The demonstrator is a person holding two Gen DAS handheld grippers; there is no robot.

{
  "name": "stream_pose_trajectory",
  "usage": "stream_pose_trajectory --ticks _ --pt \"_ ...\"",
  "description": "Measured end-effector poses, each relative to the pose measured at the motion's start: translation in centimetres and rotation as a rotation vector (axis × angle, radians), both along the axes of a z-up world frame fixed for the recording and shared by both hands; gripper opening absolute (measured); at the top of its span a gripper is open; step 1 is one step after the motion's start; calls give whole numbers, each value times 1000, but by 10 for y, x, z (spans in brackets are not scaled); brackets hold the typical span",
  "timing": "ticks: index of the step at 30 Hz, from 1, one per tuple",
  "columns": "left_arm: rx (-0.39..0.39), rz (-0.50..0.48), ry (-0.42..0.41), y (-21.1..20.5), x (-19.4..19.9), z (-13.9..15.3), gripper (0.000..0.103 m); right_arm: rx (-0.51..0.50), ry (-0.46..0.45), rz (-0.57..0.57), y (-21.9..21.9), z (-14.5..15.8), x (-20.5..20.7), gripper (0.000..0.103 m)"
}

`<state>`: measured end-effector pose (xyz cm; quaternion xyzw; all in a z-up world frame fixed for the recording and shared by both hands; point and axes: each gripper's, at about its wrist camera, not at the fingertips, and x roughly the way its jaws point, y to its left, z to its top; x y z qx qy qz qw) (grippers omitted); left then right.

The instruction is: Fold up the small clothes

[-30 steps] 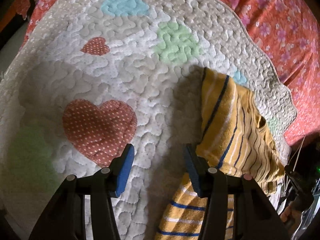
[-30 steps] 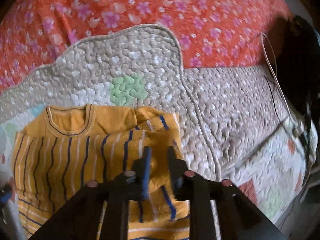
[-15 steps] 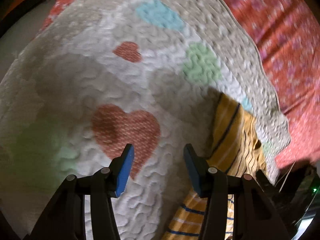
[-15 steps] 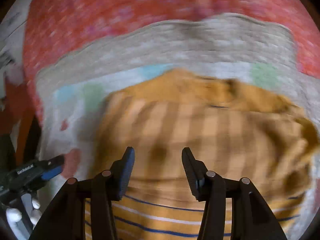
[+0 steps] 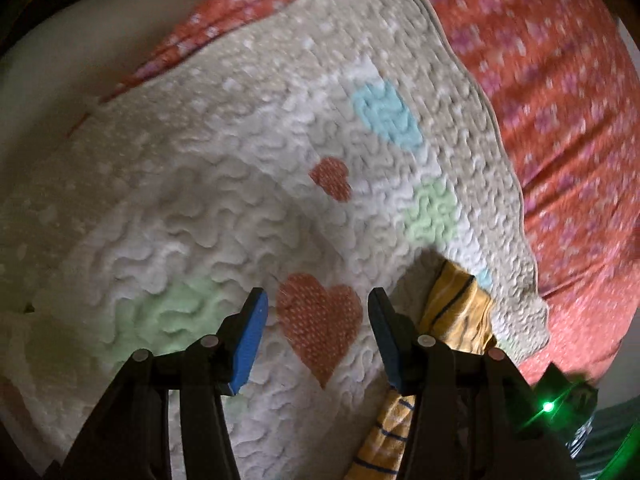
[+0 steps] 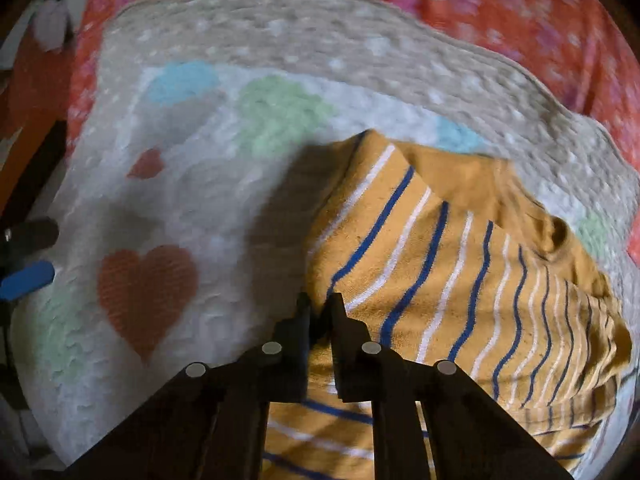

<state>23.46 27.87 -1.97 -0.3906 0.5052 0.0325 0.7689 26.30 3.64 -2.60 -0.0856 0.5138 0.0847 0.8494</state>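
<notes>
Striped shirt (image 6: 460, 264) on quilt (image 6: 224, 184)

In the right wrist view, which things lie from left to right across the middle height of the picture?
Blue pad of the left gripper → big red heart patch on the quilt → yellow striped shirt.

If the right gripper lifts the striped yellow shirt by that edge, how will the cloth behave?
The striped yellow shirt already lies rumpled and creased, so it is probably floppy and will drape. It looks thin, likely light. The folded layers may slide apart, since the right gripper seems to pinch only an edge.
</notes>
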Motion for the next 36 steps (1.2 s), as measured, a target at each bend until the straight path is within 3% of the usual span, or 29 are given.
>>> stream_pose_trajectory --ticks 4,7,9,11,16,20,23,24,26,28,31,33,35,36 --pt "-3 -8 2 2 -1 -1 52 19 24 52 27 -12 -6 8" --pt "4 -11 3 2 -2 -1 52 71 114 125 45 -30 -10 8" --pt "13 -18 4 -2 1 -2 52 71 71 141 45 -23 -17 8" --pt "22 -32 5 -8 2 -2 52 135 47 131 29 -6 -21 9" --pt "52 -109 -1 -38 9 -3 52 155 -84 -89 -81 38 -25 21" --pt "88 -241 -22 -82 18 -4 55 167 -29 -329 -190 19 -20 24" --pt "129 -357 -25 -124 23 -11 56 215 54 -488 -273 -12 -22 24" --pt "136 -396 -14 -137 26 -18 57 277 59 -500 -290 -18 -25 19" --pt "141 -430 34 -151 29 -33 57 352 53 -519 -313 -16 -32 18" --pt "148 -415 66 -154 30 -46 57 309 12 -550 -326 -3 -43 18" --pt "166 -383 56 -152 26 -39 57 220 -16 -539 -333 16 -65 21" --pt "206 -364 46 -149 15 -30 57 150 -54 -533 -338 28 -87 46" --pt "205 -373 35 -148 -2 -26 57 136 -82 -529 -348 36 -120 62" --pt "193 -381 36 -146 -10 -26 57 144 -79 -532 -347 31 -123 64"
